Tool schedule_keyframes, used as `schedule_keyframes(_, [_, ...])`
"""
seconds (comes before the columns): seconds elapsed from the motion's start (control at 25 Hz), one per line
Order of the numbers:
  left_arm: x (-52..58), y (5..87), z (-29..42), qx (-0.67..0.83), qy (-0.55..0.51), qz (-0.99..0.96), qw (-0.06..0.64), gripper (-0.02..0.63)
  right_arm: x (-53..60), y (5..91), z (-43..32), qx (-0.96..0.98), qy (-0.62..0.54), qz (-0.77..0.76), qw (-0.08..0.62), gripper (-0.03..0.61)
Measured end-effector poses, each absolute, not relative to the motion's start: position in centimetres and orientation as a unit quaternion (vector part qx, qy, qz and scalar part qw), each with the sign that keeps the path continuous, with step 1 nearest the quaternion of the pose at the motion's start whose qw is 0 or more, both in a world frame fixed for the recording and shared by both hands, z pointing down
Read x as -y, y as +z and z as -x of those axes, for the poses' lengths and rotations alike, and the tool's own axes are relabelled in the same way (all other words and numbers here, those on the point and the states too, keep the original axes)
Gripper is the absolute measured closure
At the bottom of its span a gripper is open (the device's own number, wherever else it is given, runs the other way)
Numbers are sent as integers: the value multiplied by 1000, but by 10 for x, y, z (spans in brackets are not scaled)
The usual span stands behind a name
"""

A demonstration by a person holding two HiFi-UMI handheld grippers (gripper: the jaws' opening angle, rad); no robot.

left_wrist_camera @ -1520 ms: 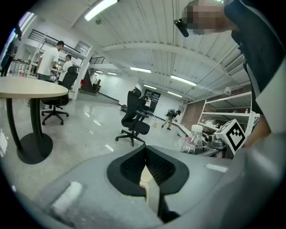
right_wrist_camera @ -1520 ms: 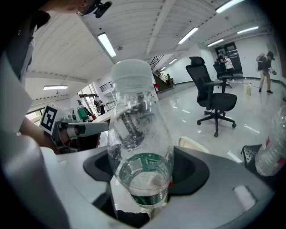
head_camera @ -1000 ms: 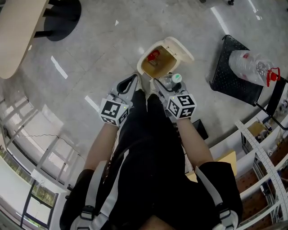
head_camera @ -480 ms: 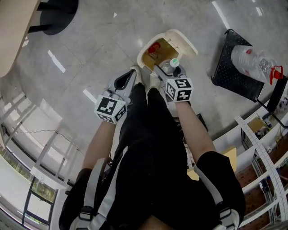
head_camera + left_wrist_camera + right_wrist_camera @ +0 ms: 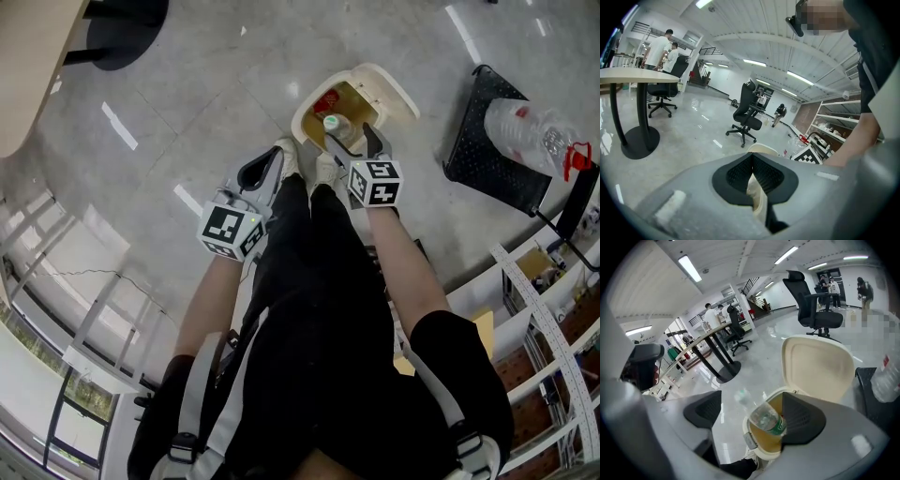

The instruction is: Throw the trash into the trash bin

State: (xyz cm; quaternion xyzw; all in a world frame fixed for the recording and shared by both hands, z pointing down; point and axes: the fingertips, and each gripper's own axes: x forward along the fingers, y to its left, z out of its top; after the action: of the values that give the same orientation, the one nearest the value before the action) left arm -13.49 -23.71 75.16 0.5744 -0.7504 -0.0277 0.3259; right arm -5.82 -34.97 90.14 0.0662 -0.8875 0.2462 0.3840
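My right tool point(image 5: 361, 148) is open. Its jaws have just been opening, and the two pads stand wide apart. The plastic bottle point(image 5: 765, 418) is between them, but the pads do not press on it. It is tilted and a little blurred, with its green-labelled end near the right pad. The bottle is just above the mouth of the trash bin point(image 5: 302, 122), and in the head view it lies over the opening. The bin stands on the floor point(image 5: 187, 112) just in front of my shoes. Its lid point(image 5: 815, 366) stands upright behind the opening. Something red point(image 5: 323, 101) lies inside the bin. My left tool point(image 5: 751, 160) is closed with nothing in it, and I hold it to the left of the bin.
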Motion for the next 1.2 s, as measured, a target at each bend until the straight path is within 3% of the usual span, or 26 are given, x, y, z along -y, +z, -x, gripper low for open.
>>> schedule_keyframes(0.56, [258, 719, 135, 753, -33, -587, 294, 612, 362, 838, 44, 909, 234, -81, 336, 338])
schedule_keyframes(0.92, [268, 654, 148, 789, -44, -569, 229, 612, 402, 725, 35, 948, 214, -76, 225, 433])
schedule_keyframes(1.2, [254, 598, 165, 821, -49, -543, 169, 612, 446, 650, 27, 970, 197, -73, 121, 554])
